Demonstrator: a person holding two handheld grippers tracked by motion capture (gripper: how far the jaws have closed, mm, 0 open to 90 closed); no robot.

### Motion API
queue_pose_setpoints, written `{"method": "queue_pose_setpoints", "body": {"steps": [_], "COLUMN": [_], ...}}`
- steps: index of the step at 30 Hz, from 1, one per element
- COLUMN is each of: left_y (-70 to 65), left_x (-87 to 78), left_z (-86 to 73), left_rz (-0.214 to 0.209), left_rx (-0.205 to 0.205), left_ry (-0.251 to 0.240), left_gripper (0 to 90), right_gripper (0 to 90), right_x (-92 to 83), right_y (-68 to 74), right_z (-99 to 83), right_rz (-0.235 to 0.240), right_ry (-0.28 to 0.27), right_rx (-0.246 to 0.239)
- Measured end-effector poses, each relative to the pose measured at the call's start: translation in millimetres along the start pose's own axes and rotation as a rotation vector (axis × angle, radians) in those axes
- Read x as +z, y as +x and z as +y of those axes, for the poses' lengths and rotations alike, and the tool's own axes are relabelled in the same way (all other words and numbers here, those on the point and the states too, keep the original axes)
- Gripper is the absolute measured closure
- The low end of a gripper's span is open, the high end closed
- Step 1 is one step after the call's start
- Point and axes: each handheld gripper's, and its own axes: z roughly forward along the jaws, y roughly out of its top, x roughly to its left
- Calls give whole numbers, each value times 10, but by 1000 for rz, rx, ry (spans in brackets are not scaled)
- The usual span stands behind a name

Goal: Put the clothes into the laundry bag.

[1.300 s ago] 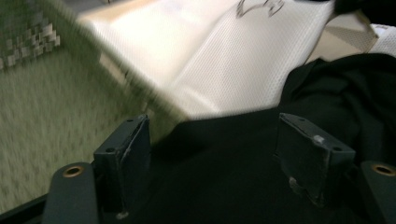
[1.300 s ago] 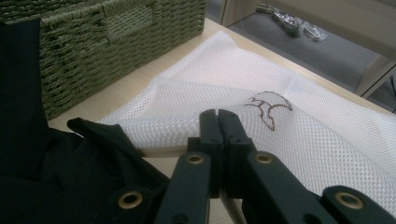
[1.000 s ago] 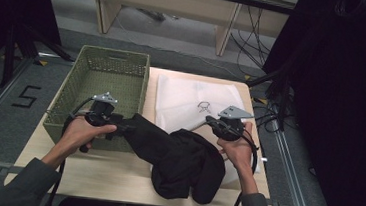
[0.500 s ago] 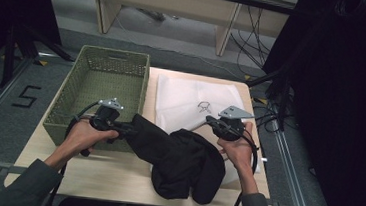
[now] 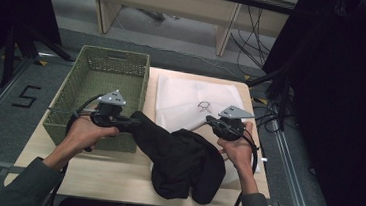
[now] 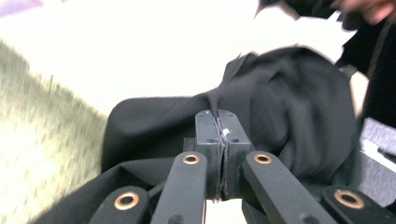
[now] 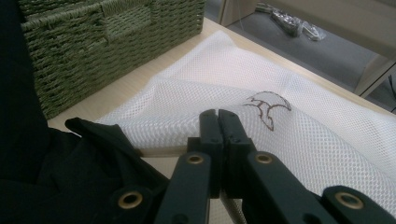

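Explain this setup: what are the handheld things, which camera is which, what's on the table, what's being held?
No robot arm here: a person holds a two-jaw tool in each hand. The high view looks down from above their side of the table; the other two pictures come from a camera riding on each tool, looking along its black jaws.

On the table: a green woven basket, a white mesh bag and a black garment lying partly over the bag.

The left gripper has just closed its jaws, and a fold of the black garment is pinched between them. The right gripper is shut too, at the garment's other side above the mesh bag; whether it holds any cloth is hard to tell.
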Motion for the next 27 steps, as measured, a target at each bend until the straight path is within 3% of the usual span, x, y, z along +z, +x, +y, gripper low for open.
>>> {"method": "queue_pose_setpoints", "body": {"steps": [3, 6, 9, 10, 11, 13, 17, 18, 19, 20, 21, 22, 24, 25, 27], "left_y": [-293, -634, -873, -925, -989, -1071, -1145, -1173, -1195, -1209, -1209, -1211, -1203, -1205, -1226], "left_x": [56, 244, 432, 483, 549, 714, 1127, 1263, 1367, 1458, 1529, 1627, 1709, 1719, 1650], "left_z": [246, 461, 599, 621, 629, 573, 302, 208, 131, 60, 11, -77, -154, -164, -126], "left_rz": [-45, -129, -202, -223, -230, -255, -294, -301, -301, -279, -279, -302, -308, -318, -352], "left_rx": [58, 120, 148, 150, 147, 155, 107, 116, 126, 137, 145, 122, 108, 101, 104], "left_ry": [-43, -62, -68, -68, -67, -42, 22, 61, 91, 121, 135, 167, 192, 182, 173], "left_gripper": [882, 881, 881, 881, 881, 880, 879, 877, 873, 869, 857, 844, 809, 773, 653], "right_gripper": [900, 900, 900, 900, 900, 900, 900, 900, 900, 900, 900, 900, 900, 900, 900], "right_x": [3, -1, -12, -26, -16, -26, -35, -20, -26, -28, -23, -29, -20, -15, -19], "right_y": [1, -4, -13, 1, -13, -38, -50, -26, -39, -16, -25, -42, -18, -36, -41], "right_z": [0, 0, -2, -4, -8, -13, -16, -22, -13, -12, -10, -8, -18, -18, -21], "right_rz": [-3, 2, 2, 8, 4, 4, 11, 2, 10, 11, 5, 6, 5, 1, 6], "right_ry": [-6, -8, -14, -7, -26, -35, -15, -29, -20, -15, -24, -20, -21, -28, -21], "right_rx": [0, 6, 12, 38, 29, 29, 27, 41, 26, 45, 33, 13, 39, 21, 20]}}
